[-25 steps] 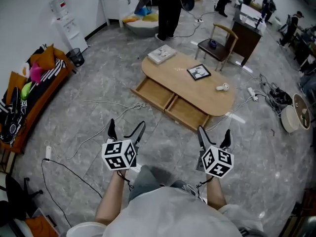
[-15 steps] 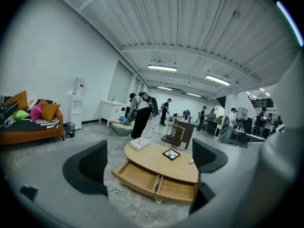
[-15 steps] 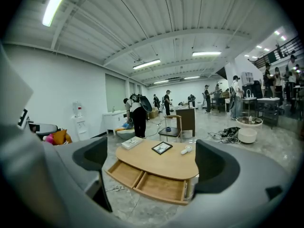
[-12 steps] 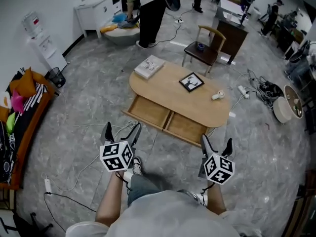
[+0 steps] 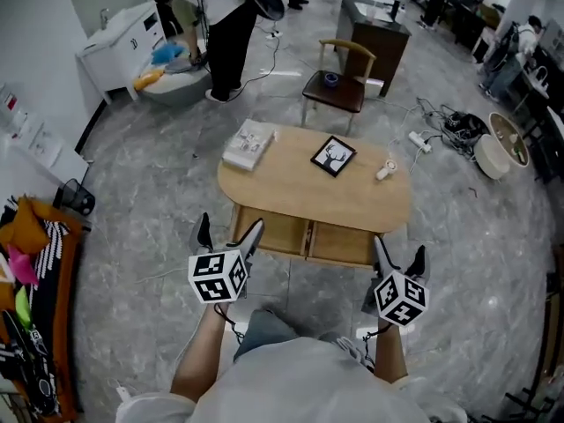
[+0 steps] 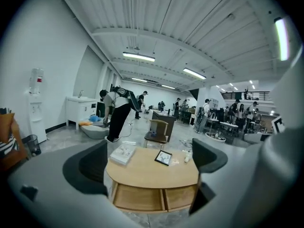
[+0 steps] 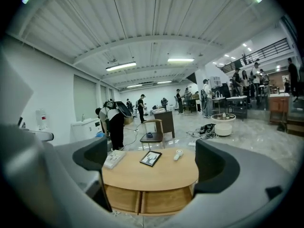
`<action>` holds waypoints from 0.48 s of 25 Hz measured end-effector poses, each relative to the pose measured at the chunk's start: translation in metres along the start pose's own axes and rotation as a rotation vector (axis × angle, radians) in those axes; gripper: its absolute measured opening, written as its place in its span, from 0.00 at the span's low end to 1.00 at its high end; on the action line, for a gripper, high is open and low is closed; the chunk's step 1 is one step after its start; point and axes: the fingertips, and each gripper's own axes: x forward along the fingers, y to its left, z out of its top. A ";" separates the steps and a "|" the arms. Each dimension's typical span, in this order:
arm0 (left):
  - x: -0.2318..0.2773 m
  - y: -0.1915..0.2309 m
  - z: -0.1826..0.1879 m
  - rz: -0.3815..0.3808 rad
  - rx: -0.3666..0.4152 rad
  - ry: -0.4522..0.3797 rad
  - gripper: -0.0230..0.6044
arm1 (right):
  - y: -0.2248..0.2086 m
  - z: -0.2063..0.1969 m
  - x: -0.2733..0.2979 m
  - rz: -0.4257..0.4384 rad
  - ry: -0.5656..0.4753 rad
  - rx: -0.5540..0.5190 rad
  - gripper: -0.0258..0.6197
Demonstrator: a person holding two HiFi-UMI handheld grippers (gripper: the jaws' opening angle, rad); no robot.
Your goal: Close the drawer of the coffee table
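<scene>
The oval wooden coffee table (image 5: pixel 300 196) stands just ahead of me, also in the left gripper view (image 6: pixel 142 167) and the right gripper view (image 7: pixel 161 172). Two drawers are pulled out from its near side: the left drawer (image 5: pixel 273 233) (image 6: pixel 137 197) (image 7: pixel 119 197) and the right drawer (image 5: pixel 344 244) (image 6: pixel 180 197) (image 7: pixel 167 201). My left gripper (image 5: pixel 229 227) (image 6: pixel 149 161) is open and empty, held in the air short of the left drawer. Short of the right drawer, my right gripper (image 5: pixel 399 251) (image 7: pixel 152 167) is likewise open, with nothing between its fingers.
On the table lie a book (image 5: pixel 247 144), a black picture frame (image 5: pixel 333 156) and a small white object (image 5: pixel 385 171). A wooden chair (image 5: pixel 337 85) stands behind it. A person (image 5: pixel 220 25) bends over farther back. A power strip (image 5: pixel 419 141) and cables lie at right.
I have come nearer and round to the table's drawer side, so the table now sits straight ahead. Both grippers stay open and empty. The drawers remain pulled out.
</scene>
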 end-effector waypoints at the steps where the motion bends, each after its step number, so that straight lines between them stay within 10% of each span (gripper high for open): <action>1: 0.011 0.001 0.004 -0.024 0.016 0.005 0.91 | 0.002 -0.001 0.004 -0.020 -0.002 0.011 0.94; 12: 0.088 -0.040 0.001 -0.155 0.035 0.067 0.91 | -0.025 0.005 0.037 -0.105 -0.006 0.023 0.94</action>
